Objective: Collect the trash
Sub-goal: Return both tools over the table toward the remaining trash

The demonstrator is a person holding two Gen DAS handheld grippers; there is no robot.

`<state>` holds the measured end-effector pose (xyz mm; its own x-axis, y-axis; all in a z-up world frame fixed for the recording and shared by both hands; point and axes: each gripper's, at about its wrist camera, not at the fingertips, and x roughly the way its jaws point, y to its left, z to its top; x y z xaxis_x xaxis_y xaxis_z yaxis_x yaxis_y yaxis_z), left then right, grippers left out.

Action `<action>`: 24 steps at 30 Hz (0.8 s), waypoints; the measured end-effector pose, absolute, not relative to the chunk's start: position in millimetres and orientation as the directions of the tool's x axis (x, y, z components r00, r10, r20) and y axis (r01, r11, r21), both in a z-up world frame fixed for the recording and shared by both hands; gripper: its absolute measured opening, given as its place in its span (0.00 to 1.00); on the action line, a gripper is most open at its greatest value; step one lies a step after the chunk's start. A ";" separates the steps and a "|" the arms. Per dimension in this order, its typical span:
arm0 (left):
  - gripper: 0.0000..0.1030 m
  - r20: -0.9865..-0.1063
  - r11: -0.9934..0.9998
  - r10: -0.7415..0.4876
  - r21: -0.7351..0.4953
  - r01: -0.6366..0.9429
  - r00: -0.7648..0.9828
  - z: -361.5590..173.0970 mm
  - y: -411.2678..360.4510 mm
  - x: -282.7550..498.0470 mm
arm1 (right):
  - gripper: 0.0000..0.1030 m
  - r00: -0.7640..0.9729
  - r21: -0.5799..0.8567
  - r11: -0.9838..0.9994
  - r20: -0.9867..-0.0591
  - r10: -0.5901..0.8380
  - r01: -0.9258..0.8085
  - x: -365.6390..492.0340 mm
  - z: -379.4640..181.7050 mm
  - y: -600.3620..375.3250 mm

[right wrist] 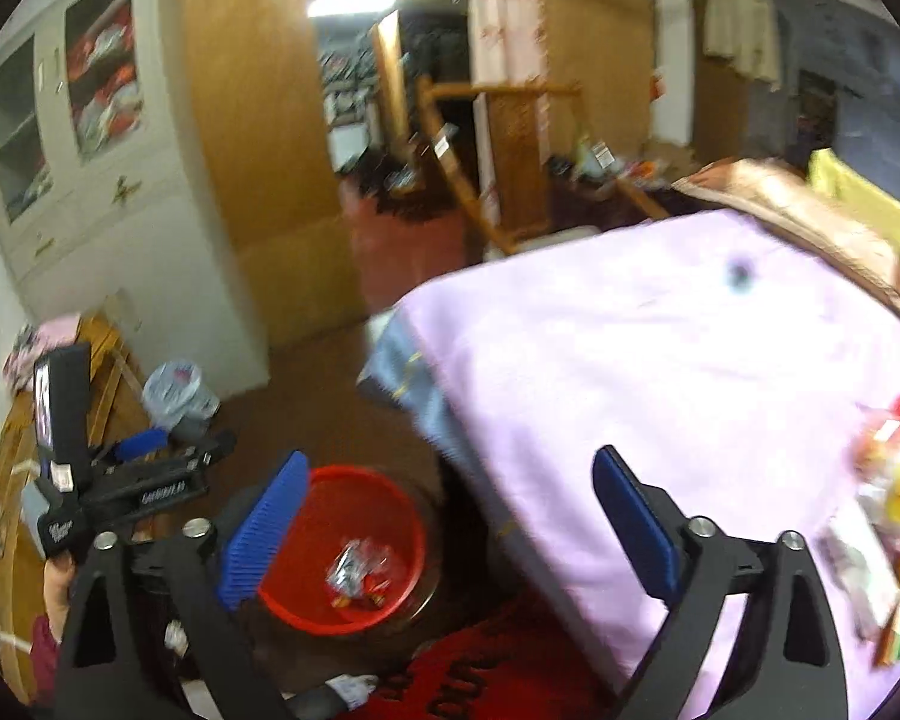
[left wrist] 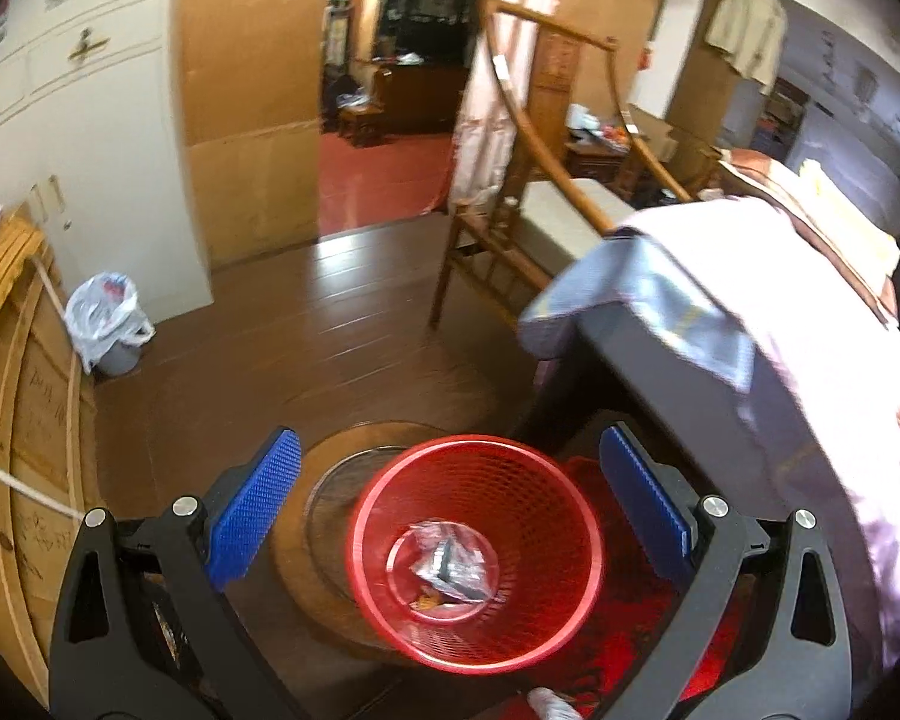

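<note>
A red mesh waste basket (left wrist: 480, 546) stands on a round wooden stand on the floor, with crumpled wrappers (left wrist: 450, 564) at its bottom. My left gripper (left wrist: 450, 474) is open and empty, hovering right above the basket. In the right wrist view the basket (right wrist: 354, 546) sits low left, beside the bed. My right gripper (right wrist: 450, 510) is open and empty, above the bed's edge. Several pieces of trash (right wrist: 888, 516), wrappers and packets, lie on the pink bedsheet (right wrist: 660, 348) at the far right. The left gripper's body (right wrist: 126, 492) shows at the left.
A bed (left wrist: 780, 330) with pink sheet fills the right side. A wooden chair (left wrist: 528, 222) stands beyond it. A small bin with a white plastic bag (left wrist: 108, 318) sits by the wall. A wooden cabinet (left wrist: 24, 420) is at left. A red rug (right wrist: 486, 672) lies below.
</note>
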<state>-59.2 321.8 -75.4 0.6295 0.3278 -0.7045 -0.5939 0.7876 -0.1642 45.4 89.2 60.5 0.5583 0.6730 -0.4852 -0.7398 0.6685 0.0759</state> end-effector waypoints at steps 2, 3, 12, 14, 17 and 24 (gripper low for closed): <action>0.93 -0.692 0.813 0.318 -0.153 -0.562 0.648 -65.4 302.8 -53.2 | 0.94 0.626 0.072 0.710 -0.416 0.660 -0.701 45.3 70.0 56.5; 0.93 -0.688 0.820 0.316 -0.148 -0.552 0.654 -62.2 295.9 -51.4 | 0.94 0.653 0.070 0.726 -0.384 0.653 -0.684 44.5 73.4 44.1; 0.93 -0.673 0.933 0.183 -0.110 -0.341 0.717 -40.5 193.5 -9.7 | 0.95 0.748 0.186 0.801 -0.289 0.598 -0.569 65.9 60.5 -95.1; 0.93 -0.672 0.955 0.148 -0.093 -0.281 0.725 -39.0 166.1 2.4 | 0.95 0.799 0.176 0.847 -0.279 0.532 -0.502 69.1 52.9 -124.2; 0.93 -0.685 0.980 0.070 -0.089 -0.179 0.725 -40.3 124.7 26.2 | 0.95 0.868 0.138 0.914 -0.285 0.406 -0.382 75.9 39.5 -164.1; 0.93 -0.714 0.994 -0.084 -0.106 0.010 0.695 -39.7 41.9 85.7 | 0.95 0.918 0.183 0.961 -0.304 0.254 -0.205 95.6 13.4 -237.4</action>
